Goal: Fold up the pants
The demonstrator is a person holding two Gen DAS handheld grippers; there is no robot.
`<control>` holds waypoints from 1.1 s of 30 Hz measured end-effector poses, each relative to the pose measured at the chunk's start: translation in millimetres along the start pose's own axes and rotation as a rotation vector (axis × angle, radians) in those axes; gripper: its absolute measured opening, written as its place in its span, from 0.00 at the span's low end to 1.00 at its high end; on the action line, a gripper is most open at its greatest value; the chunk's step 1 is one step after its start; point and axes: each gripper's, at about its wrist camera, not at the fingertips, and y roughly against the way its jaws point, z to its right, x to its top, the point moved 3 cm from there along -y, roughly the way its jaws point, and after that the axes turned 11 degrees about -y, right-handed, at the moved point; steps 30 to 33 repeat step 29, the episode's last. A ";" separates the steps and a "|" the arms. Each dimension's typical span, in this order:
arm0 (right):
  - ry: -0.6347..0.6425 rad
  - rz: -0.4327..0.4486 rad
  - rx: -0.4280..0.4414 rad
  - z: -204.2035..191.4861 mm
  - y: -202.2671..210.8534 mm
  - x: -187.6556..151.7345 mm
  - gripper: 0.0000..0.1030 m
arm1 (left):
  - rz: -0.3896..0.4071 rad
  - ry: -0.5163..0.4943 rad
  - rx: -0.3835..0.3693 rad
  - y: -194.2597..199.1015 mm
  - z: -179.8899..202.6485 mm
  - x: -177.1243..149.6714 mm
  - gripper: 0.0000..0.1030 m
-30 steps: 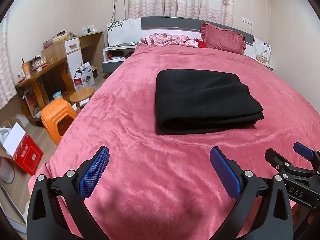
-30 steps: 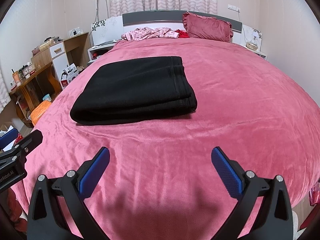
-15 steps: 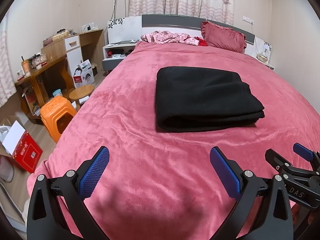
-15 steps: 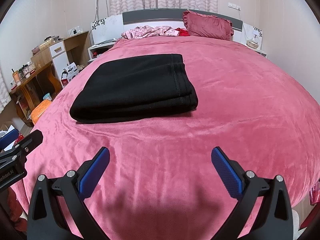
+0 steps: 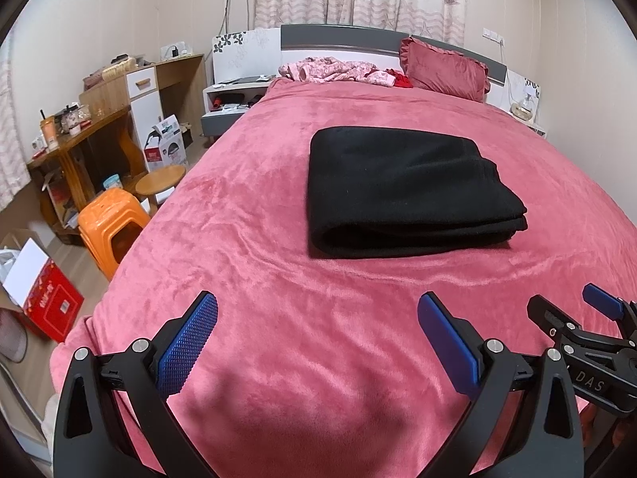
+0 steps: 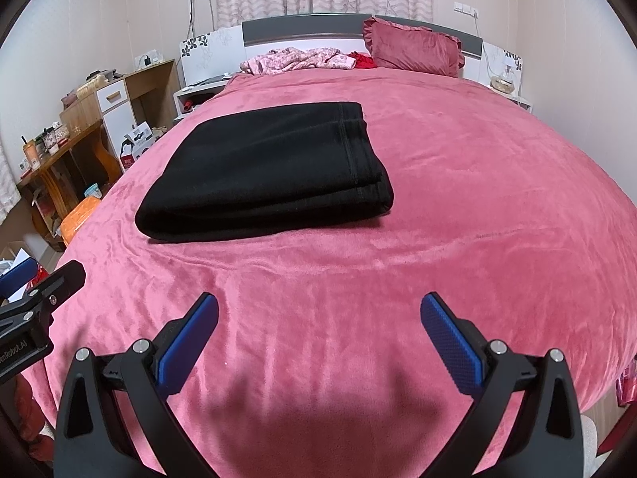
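Left hand-held gripper (image 5: 317, 340): arms cut off by bottom edge in the left wrist view; in the right wrist view only one finger and part of the body poke in at the left edge, label text cut to "enRobot.AI".

Right hand-held gripper (image 6: 318, 338): base likewise cropped at bottom; in the left wrist view just its front shows at the right edge, marked "DAS", rest out of frame.

Pants (image 5: 402, 191): inner layers hidden in the fold, can't count them; underside hidden vs. bed (image 5: 318, 358).

Counter (image 5: 75, 147): small items too tiny to ID.

Red box (image 5: 43, 302): print unreadable, blurred.

Lens corners black.
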 end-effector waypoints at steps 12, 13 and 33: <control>-0.015 -0.025 -0.005 5.8 -8.6 -2.4 0.98 | -0.026 -0.004 -0.014 -9.9 3.8 -1.9 0.97; -0.019 -0.028 -0.004 6.6 -9.4 -2.8 0.98 | -0.028 -0.005 -0.015 -10.5 4.2 -2.4 0.97; -0.007 -0.112 -0.056 18.6 -55.1 -8.0 0.98 | -0.161 -0.004 -0.042 -66.3 15.3 -12.9 0.97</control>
